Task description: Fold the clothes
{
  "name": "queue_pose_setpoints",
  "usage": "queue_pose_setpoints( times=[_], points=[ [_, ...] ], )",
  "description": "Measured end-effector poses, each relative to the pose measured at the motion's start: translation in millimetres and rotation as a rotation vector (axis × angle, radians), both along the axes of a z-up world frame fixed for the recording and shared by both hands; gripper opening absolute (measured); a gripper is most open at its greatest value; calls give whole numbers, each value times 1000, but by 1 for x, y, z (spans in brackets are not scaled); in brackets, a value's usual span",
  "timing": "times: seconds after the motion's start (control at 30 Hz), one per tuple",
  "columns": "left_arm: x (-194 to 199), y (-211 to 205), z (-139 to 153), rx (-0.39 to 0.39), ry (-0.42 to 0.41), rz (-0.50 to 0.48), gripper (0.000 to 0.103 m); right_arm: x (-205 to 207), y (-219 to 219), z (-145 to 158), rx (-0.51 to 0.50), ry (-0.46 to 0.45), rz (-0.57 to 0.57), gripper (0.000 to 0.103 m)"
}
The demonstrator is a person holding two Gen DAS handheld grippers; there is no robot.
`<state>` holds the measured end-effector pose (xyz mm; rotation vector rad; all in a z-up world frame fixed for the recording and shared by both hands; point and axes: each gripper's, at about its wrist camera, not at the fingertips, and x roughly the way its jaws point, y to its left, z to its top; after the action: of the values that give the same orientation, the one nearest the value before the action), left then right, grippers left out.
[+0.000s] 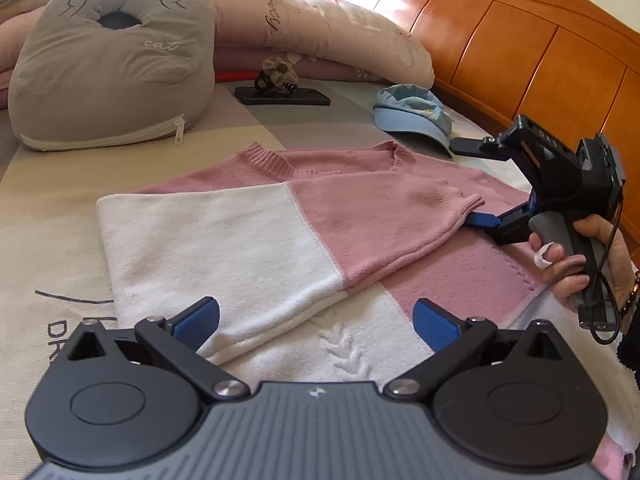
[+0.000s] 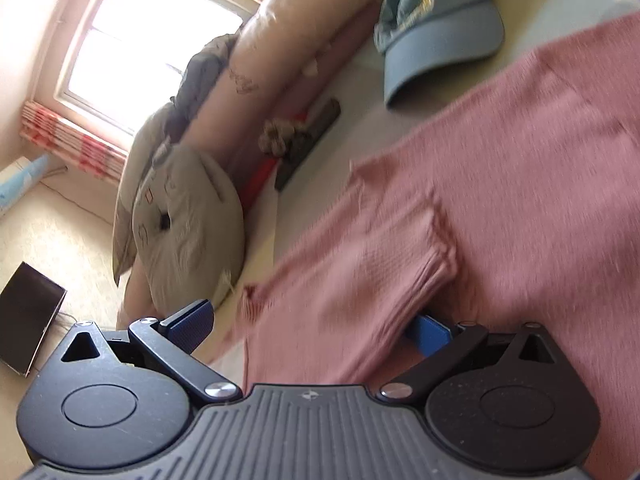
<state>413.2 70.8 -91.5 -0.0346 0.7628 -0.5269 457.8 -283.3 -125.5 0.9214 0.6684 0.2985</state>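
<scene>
The sweater lay on the bed, its hem between the spread fingers of the left gripper, while the right gripper, likewise spread, straddled its folded sleeve cuff.

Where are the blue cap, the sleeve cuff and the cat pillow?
blue cap (image 1: 412,114): left wrist view, on the crown above the brim.
sleeve cuff (image 1: 466,202): left wrist view, on the ribbed pink end by the right gripper's blue finger.
cat pillow (image 1: 116,68): left wrist view, on the grey face below its hole.
</scene>
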Motion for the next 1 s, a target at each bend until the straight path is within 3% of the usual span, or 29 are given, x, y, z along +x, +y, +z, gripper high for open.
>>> queue_pose_setpoints(
  times=[0.27,0.33,0.43,0.47,0.5,0.53,0.57,0.6,0.63,0.7,1.0],
  points=[
    [-3,2,5,-17,-26,-5,102,7,-7,-3,-3,-50,-8,101],
    [-3,1,5,-13,-28,-3,102,11,-12,-5,15,-32,-51,88],
    [-4,3,7,-25,-34,-6,102,5,-12,-8,55,-19,-86,86],
    [-3,4,6,-33,-32,-6,102,5,-9,-8,10,-22,-68,85],
    [-3,5,6,-41,-30,-6,102,5,-6,-8,-35,-25,-50,76],
    [-2,4,6,-35,-30,-3,102,6,-4,-9,-74,-22,-44,55],
    [-2,4,5,-28,-30,-1,102,8,-7,-13,-81,-3,-69,45],
    [-2,3,5,-22,-29,2,102,10,-14,-20,-40,17,-94,19],
    [-3,3,6,-19,-32,3,102,11,-22,-26,2,37,-120,7],
    [-4,4,7,-29,-35,-2,102,8,-28,-31,43,33,-136,7],
    [-3,6,10,-28,-41,2,102,-10,-17,-15,-40,53,-172,10]
  ],
)
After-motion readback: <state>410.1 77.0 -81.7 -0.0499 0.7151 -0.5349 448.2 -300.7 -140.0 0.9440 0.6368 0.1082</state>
